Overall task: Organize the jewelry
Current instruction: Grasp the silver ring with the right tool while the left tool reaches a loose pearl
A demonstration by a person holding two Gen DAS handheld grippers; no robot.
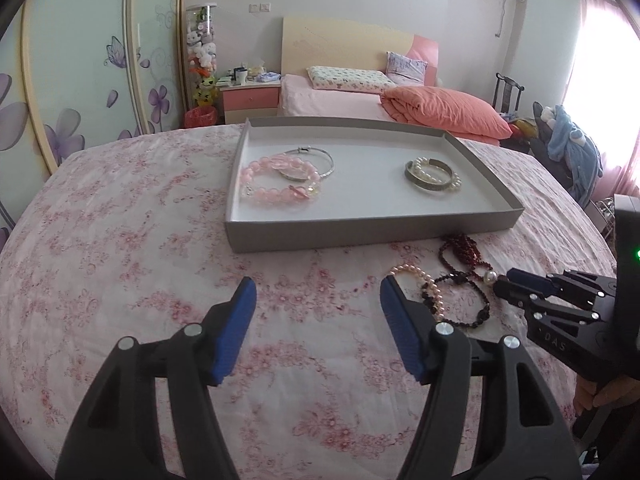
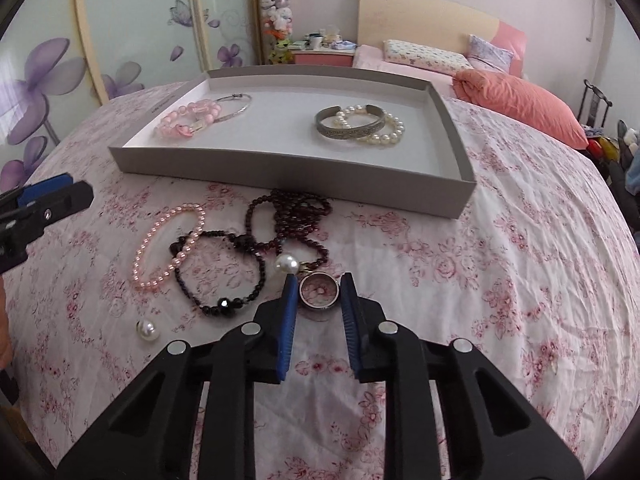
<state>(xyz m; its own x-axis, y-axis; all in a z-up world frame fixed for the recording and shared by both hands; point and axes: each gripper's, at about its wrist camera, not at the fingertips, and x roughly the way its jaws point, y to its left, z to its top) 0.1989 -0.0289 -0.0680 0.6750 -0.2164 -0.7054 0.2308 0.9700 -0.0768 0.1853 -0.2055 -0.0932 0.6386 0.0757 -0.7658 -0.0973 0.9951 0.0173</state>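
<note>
Silver ring (image 2: 319,290) sits between the right gripper (image 2: 318,286)'s narrow fingers, awaiting closure; left gripper (image 1: 316,300) wide, empty.

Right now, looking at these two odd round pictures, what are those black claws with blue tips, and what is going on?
No robot here: a person holds a two-finger gripper in each hand, with a wide-angle camera on each. One picture looks along the left gripper, which is open over the floral cloth. The other looks along the right gripper, whose fingers sit either side of a round ring, not clearly pinching it. Nearby lie a pink pearl bracelet, dark bead bracelets and a loose pearl. The grey tray holds more bracelets.
</note>
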